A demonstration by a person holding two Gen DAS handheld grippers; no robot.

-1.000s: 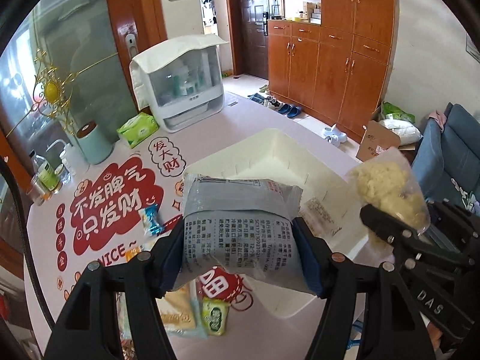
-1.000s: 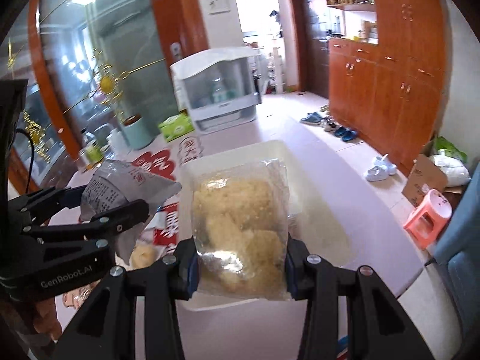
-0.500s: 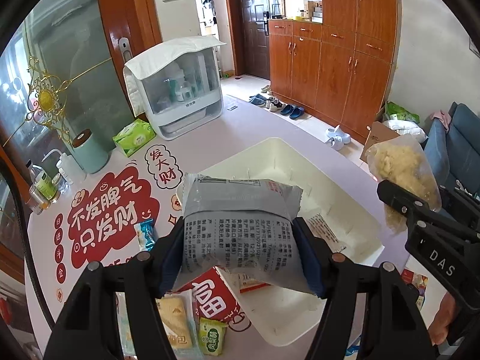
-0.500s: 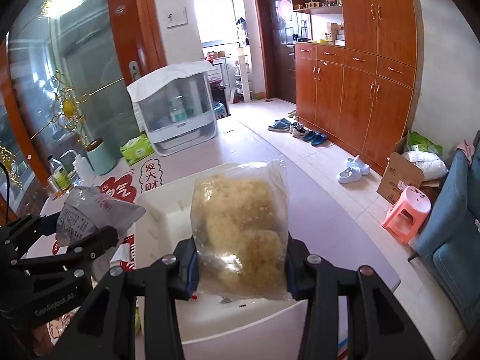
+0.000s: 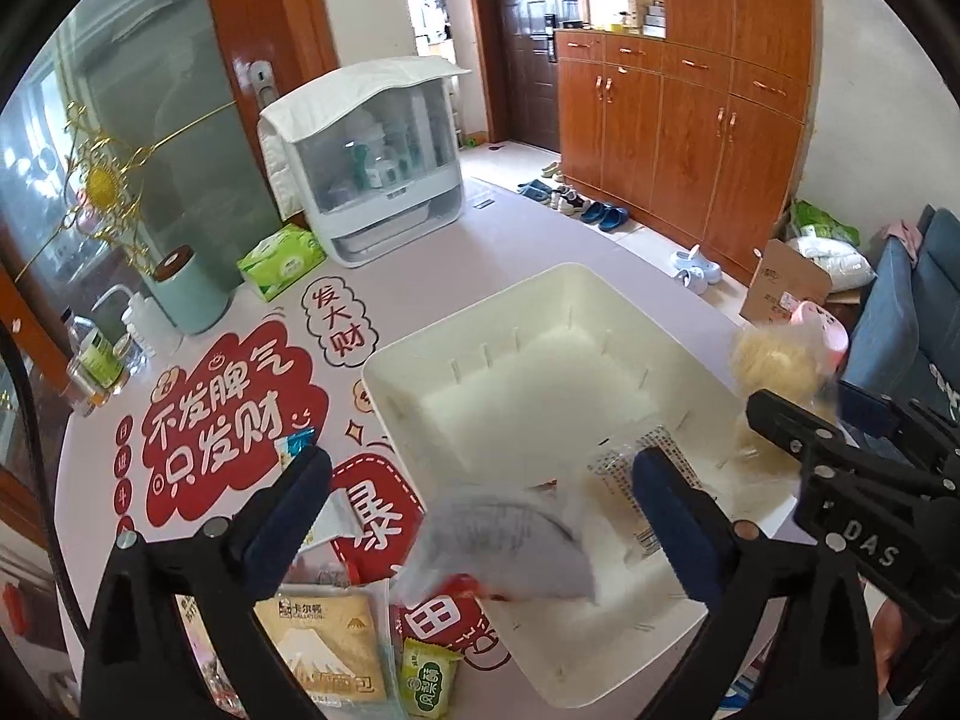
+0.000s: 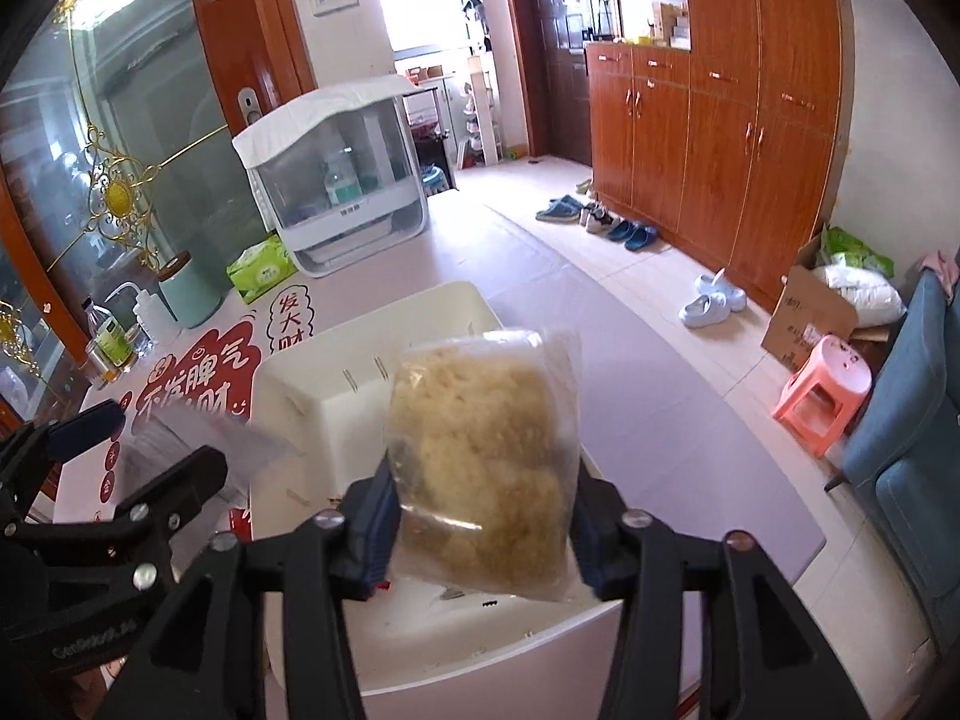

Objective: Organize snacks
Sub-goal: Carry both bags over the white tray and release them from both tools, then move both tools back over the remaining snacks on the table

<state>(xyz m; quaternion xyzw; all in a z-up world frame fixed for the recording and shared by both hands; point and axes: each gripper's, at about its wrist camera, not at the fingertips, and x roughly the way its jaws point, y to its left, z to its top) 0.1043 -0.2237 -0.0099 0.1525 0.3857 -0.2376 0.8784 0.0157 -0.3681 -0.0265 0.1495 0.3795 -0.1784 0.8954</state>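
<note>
My left gripper is open above the near end of the white bin. A grey snack packet is blurred below the jaws, falling into the bin. My right gripper is shut on a clear bag of yellow crumbly snack and holds it over the bin's near right corner. That bag also shows in the left wrist view. The left gripper shows at the left of the right wrist view.
Loose snacks lie on the table left of the bin: a tan packet, a green packet, a small blue packet. At the back stand a white appliance, a tissue pack, a teal canister and bottles.
My left gripper has opened and let go of the grey packet, which drops toward the bin. The right gripper still holds the yellow snack bag, slightly lower over the bin.
</note>
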